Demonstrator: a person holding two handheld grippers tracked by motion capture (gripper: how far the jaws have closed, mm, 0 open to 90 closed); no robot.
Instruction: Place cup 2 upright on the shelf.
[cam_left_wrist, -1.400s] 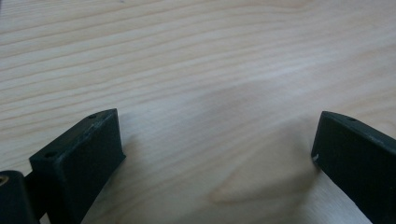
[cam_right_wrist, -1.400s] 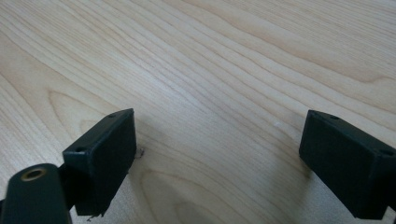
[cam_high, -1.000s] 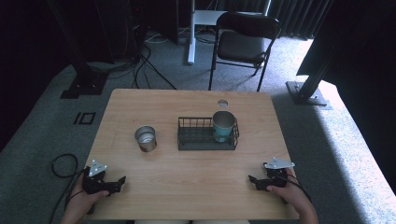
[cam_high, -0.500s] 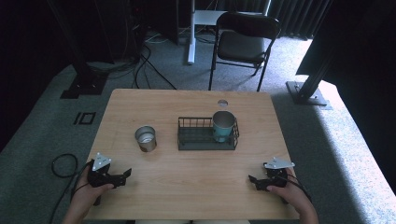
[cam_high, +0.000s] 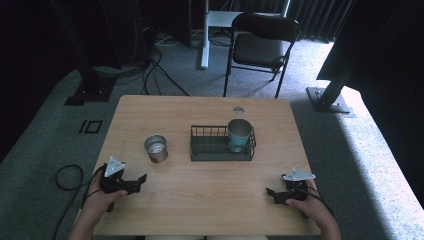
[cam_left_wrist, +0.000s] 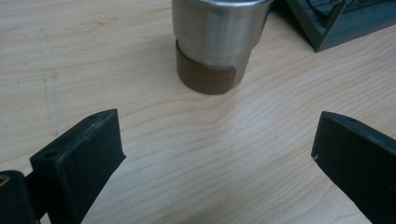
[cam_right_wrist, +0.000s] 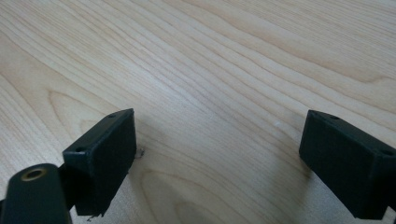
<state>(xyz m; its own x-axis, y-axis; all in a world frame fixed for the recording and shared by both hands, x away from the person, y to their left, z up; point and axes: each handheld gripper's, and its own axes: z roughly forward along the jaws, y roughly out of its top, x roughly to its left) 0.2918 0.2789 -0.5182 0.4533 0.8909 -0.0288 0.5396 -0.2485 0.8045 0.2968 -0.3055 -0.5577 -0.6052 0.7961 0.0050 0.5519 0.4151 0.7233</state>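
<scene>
The left gripper has its jaws spread wide, facing the silver cup on the wooden table. The right gripper is spread wide too, holding nothing.

Hand-held gripper jaws wide apart, steel cup ahead on table.

Brushed-metal cup (matt wood table).
</scene>
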